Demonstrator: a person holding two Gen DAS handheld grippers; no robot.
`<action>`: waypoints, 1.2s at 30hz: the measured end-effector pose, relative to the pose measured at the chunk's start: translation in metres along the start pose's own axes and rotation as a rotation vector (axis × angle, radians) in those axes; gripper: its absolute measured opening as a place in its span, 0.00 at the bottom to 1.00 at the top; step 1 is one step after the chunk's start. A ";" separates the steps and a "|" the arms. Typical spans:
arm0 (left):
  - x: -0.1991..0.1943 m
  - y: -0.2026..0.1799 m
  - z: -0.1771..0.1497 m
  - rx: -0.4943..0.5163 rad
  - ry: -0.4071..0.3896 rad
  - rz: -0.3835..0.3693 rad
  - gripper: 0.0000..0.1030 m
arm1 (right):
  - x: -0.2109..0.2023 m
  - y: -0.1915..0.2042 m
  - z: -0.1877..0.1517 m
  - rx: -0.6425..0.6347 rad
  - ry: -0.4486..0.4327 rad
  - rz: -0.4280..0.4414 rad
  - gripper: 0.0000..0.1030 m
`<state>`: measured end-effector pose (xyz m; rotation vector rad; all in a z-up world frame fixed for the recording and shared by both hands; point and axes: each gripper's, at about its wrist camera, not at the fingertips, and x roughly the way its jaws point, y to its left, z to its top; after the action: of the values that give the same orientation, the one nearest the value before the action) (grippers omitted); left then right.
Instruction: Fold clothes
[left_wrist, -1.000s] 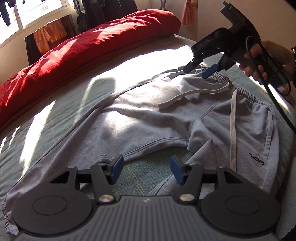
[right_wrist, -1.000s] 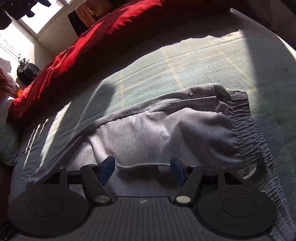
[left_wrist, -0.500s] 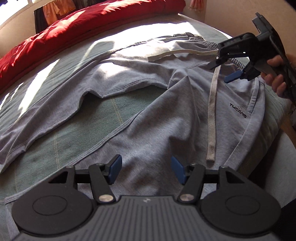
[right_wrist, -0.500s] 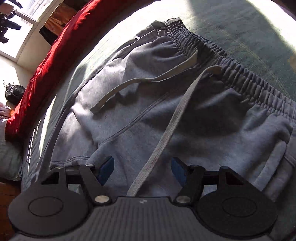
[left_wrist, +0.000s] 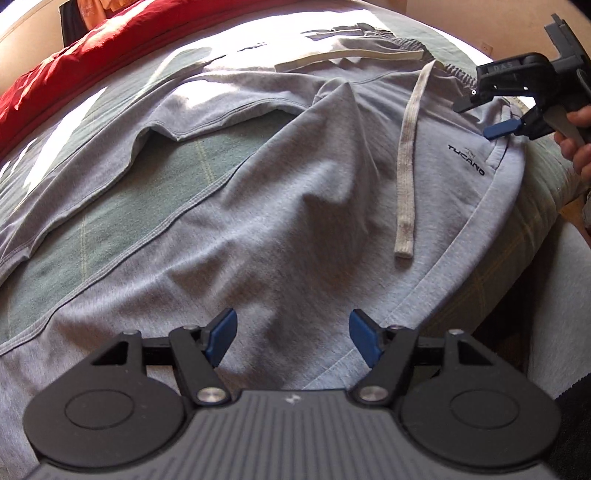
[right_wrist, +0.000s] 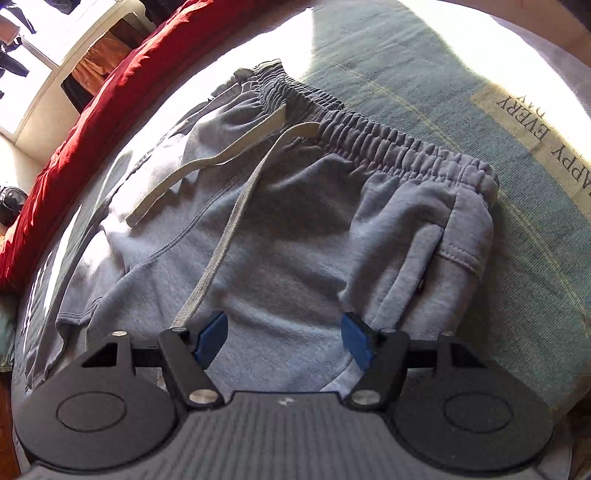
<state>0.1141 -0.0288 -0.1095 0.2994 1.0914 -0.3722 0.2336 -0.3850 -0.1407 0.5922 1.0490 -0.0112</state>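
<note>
A pair of grey sweatpants (left_wrist: 295, 206) lies spread out on a bed covered with a green checked blanket (left_wrist: 177, 173), partly in bright sunlight and partly in shadow. The waistband (right_wrist: 376, 144), gathered and elastic, lies toward the far right of the bed, and two pale drawstrings (right_wrist: 229, 236) trail from it across the front of the garment. The legs run off to the left and are parted, with green blanket showing between them. A small dark logo (left_wrist: 466, 159) is printed near the hip, beside a side pocket. The left gripper (left_wrist: 291, 339) hangs over the nearer leg, pointing steeply down; its blue-padded fingers (left_wrist: 221, 334) are opening, with only flat fabric below them and nothing clamped. The right gripper (right_wrist: 282, 338) hangs over the hip area near the pocket (right_wrist: 454, 258), its fingers (right_wrist: 356, 339) standing well apart and gripping nothing; the lower end of one drawstring runs just beside its left finger. In the left wrist view, the right gripper also appears at the upper right, held by a person's hand (left_wrist: 578, 144) above the waistband corner. A red duvet (right_wrist: 74, 140) is bunched along the far edge of the bed, below a sunlit window (right_wrist: 22, 74).
</note>
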 end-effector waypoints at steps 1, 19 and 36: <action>0.003 0.002 -0.001 -0.006 0.008 0.005 0.66 | -0.001 -0.001 0.000 0.000 -0.006 -0.008 0.70; 0.018 0.026 -0.021 -0.125 0.042 -0.003 0.76 | -0.058 -0.038 0.011 0.087 -0.196 -0.130 0.65; 0.000 0.021 -0.009 -0.124 0.020 0.017 0.76 | -0.038 -0.068 0.020 0.130 -0.208 -0.113 0.14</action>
<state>0.1159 -0.0060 -0.1129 0.2027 1.1258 -0.2850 0.2116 -0.4616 -0.1330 0.6341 0.8824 -0.2372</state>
